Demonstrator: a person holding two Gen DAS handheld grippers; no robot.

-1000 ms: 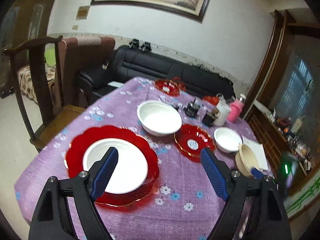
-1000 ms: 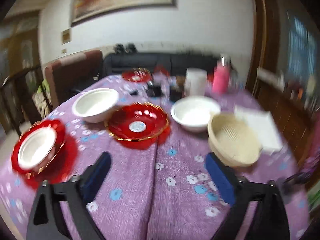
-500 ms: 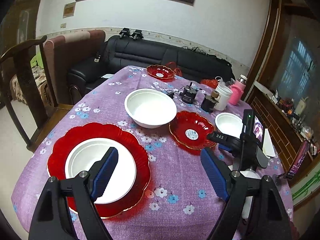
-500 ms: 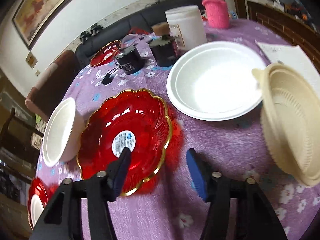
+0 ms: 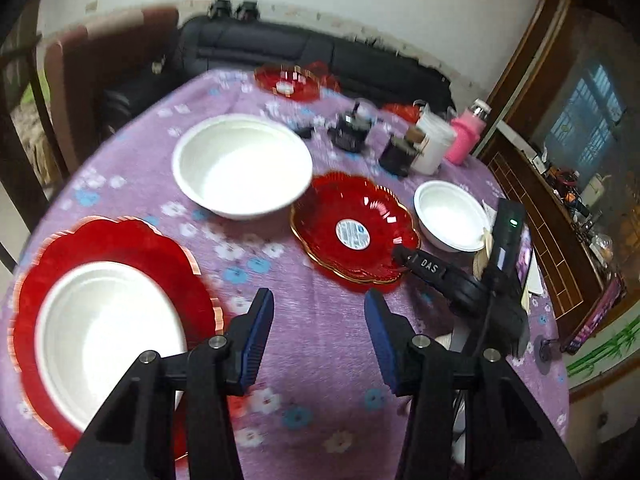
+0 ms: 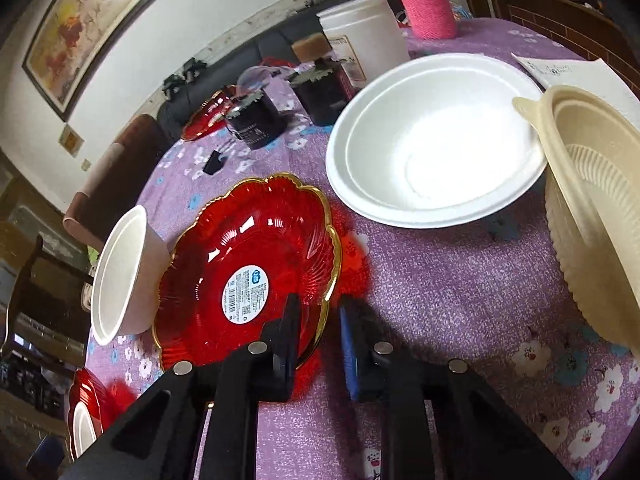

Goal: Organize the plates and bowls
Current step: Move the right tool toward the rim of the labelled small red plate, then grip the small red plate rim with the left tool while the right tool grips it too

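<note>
The small red gold-rimmed plate [image 6: 248, 268] with a sticker lies mid-table, also visible in the left wrist view [image 5: 352, 232]. My right gripper [image 6: 318, 316] straddles its near rim: one finger inside the plate, the blue pad [image 6: 349, 340] outside. The jaws are closing, and a sliver of cloth still shows between pad and rim. My left gripper [image 5: 318, 336] hovers over bare purple cloth with nothing between its closing jaws. To its left a white plate [image 5: 108, 332] rests on a large red plate [image 5: 120, 240]. A big white bowl [image 5: 244, 164] and a smaller white bowl [image 6: 436, 140] stand nearby.
A beige strainer bowl [image 6: 592, 220] sits at the right, by a paper sheet [image 6: 572, 72]. Dark jars [image 6: 256, 120], a white tub [image 6: 364, 40] and a pink bottle [image 6: 428, 4] crowd the far side, near another red plate [image 5: 288, 80]. A sofa and chairs surround the table.
My right gripper dropped to the small red plate's near rim and its jaws narrowed around it. My left gripper moved in lower over the table and its jaws came closer together.
</note>
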